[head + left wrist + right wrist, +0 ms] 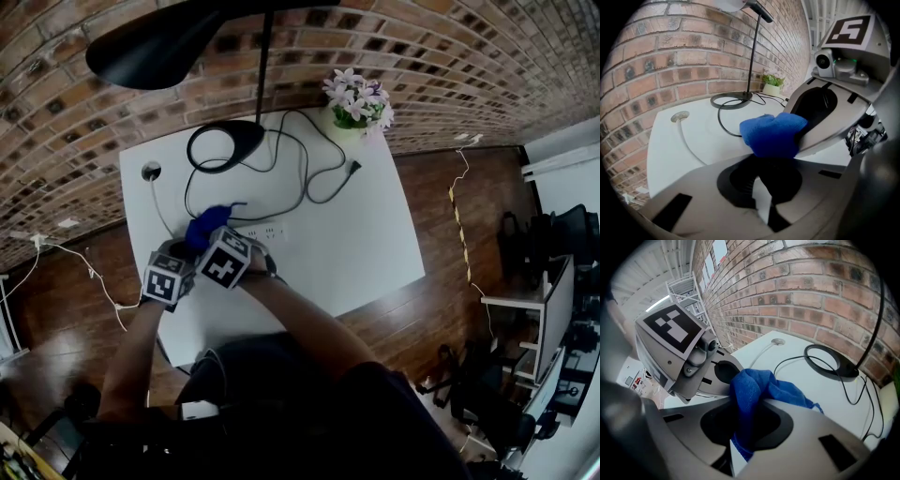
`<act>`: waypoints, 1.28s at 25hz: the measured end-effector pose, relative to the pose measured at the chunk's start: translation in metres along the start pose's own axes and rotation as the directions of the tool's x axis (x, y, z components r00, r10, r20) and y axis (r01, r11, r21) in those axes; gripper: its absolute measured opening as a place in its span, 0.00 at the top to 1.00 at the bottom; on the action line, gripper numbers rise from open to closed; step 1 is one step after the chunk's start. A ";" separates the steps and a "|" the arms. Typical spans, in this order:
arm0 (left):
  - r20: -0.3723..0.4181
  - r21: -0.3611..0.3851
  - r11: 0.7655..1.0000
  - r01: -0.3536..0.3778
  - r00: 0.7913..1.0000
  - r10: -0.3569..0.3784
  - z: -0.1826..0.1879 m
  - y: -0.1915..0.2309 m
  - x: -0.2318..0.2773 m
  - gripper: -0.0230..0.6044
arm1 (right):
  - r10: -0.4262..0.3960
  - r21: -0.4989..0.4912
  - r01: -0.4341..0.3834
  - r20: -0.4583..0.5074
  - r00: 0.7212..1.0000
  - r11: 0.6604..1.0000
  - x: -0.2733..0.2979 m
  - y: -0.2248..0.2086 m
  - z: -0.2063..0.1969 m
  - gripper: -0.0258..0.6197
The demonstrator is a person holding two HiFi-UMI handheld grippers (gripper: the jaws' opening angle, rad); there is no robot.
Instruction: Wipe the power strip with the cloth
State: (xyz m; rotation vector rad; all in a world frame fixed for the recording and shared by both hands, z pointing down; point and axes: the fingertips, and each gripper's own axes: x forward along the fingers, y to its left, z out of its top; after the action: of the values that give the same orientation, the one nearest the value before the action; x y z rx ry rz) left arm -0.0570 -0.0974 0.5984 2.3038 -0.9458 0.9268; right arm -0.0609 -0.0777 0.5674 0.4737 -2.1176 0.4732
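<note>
The blue cloth (752,390) is soft, light and limp. The right claw (740,430) is clamped on a bunched fold of it, leaving a loose wad ahead for wiping. The left claw (761,204) is closed on nothing. The white power strip (261,231) lies on the worktop (366,234) just beyond both claws. Being rigid and light, it will likely skid, so pin one end.

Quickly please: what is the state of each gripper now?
Left gripper: closed, tips at the cloth; grip unclear.
Right gripper: closed on the cloth.
</note>
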 end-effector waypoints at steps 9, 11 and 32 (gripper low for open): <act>0.009 -0.021 1.000 -0.016 1.000 0.016 0.002 -0.003 -0.001 0.95 | 0.001 0.018 -0.002 0.022 1.000 1.000 -0.003 -0.004 -0.002 0.88; 0.007 -0.027 0.999 -0.019 1.000 0.020 0.002 -0.003 -0.001 0.95 | -0.003 0.030 0.002 0.024 1.000 1.000 -0.006 -0.008 -0.006 0.88; -0.014 -0.068 0.993 -0.098 0.995 0.098 -0.010 0.010 0.004 0.95 | -0.065 0.103 0.060 0.044 0.997 0.993 -0.047 -0.073 -0.053 0.87</act>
State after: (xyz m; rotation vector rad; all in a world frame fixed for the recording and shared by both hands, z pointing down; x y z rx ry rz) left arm -0.0662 -0.0991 0.6094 2.2099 -1.0779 0.9307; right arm 0.0364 -0.1060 0.5681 0.6135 -2.1245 0.5405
